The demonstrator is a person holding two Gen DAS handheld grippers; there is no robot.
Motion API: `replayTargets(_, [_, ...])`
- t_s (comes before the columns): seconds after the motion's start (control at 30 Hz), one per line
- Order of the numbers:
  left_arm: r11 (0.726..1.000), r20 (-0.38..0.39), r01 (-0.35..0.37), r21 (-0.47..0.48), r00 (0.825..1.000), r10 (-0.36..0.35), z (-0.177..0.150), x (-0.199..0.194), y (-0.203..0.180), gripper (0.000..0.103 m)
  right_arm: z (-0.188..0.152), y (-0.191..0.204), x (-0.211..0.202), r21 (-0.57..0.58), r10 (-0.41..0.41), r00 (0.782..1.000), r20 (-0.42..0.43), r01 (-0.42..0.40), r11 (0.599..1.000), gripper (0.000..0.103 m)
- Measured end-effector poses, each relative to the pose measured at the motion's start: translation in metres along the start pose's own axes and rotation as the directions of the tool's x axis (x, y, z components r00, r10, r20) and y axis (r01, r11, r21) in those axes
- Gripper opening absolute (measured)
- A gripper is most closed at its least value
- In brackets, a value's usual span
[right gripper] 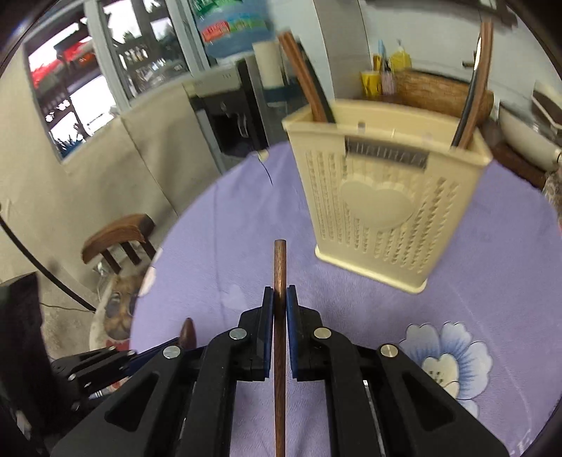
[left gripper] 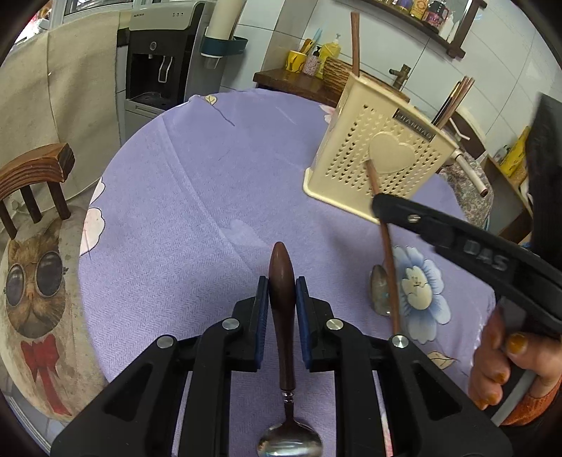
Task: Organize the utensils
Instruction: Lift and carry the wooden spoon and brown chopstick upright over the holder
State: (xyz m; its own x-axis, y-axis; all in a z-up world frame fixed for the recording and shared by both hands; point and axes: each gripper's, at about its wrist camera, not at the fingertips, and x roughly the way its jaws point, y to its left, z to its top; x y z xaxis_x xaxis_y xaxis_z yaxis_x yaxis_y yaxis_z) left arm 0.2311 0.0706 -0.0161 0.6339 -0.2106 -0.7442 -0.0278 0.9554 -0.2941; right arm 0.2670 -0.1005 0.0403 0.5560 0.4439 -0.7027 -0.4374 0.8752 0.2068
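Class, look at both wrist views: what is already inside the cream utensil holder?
Inside the cream utensil holder, brown chopsticks lean at the left end, and a brown and a black stick at the right. Their lower parts are hidden by the perforated walls, as is anything shorter.

A: Can you see the whole spoon (left gripper: 281, 316)?

B: No. Its bowl runs off the bottom edge at 6 o'clock in the left view. In the right view only the brown tip shows, behind the right gripper (right gripper: 280, 306).

A: And the chopstick (right gripper: 280, 351)?

B: Its low end is cut off at 6 o'clock too.

A: What about the holder (right gripper: 386, 197)?

B: It looks smeary in the right view. I can't read its label. The sticks inside (right gripper: 309, 91) are hidden below the rim.

A: The jars on the shelf (left gripper: 421, 10) at 1 o'clock?

B: Too small to tell.
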Motion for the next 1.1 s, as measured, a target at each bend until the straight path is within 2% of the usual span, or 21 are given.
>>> replayTargets(0.27, [0.999, 0.071, 0.032, 0.031, 0.997, -0.034, 0.013, -0.034, -0.011, 0.016, -0.001, -0.010, -0.072, -0.027, 0.035, 0.989, 0.145, -0.032, 0.999, 0.007])
replayTargets(0.47, [0.997, 0.116, 0.025, 0.076, 0.993, -0.034, 0.019, -0.052, -0.022, 0.015, -0.005, -0.013, -0.100, -0.061, 0.029, 0.979, 0.202, -0.017, 0.998, 0.007])
replayTargets(0.83, [0.992, 0.160, 0.017, 0.125, 0.986, -0.037, 0.040, -0.067, -0.039, 0.015, 0.005, -0.009, -0.119, -0.061, 0.042, 0.969, 0.242, -0.028, 0.998, 0.007])
replayTargets(1.0, [0.991, 0.182, 0.014, 0.134, 0.983, -0.038, 0.061, -0.072, -0.043, 0.015, 0.015, -0.009, -0.124, -0.048, 0.052, 0.964, 0.260, -0.041, 0.998, 0.007])
replayTargets(1.1, [0.989, 0.178, 0.037, 0.143, 0.982, -0.062, 0.079, -0.076, -0.049, 0.015, 0.028, -0.011, -0.129, -0.033, 0.054, 0.958, 0.283, -0.047, 0.998, 0.007])
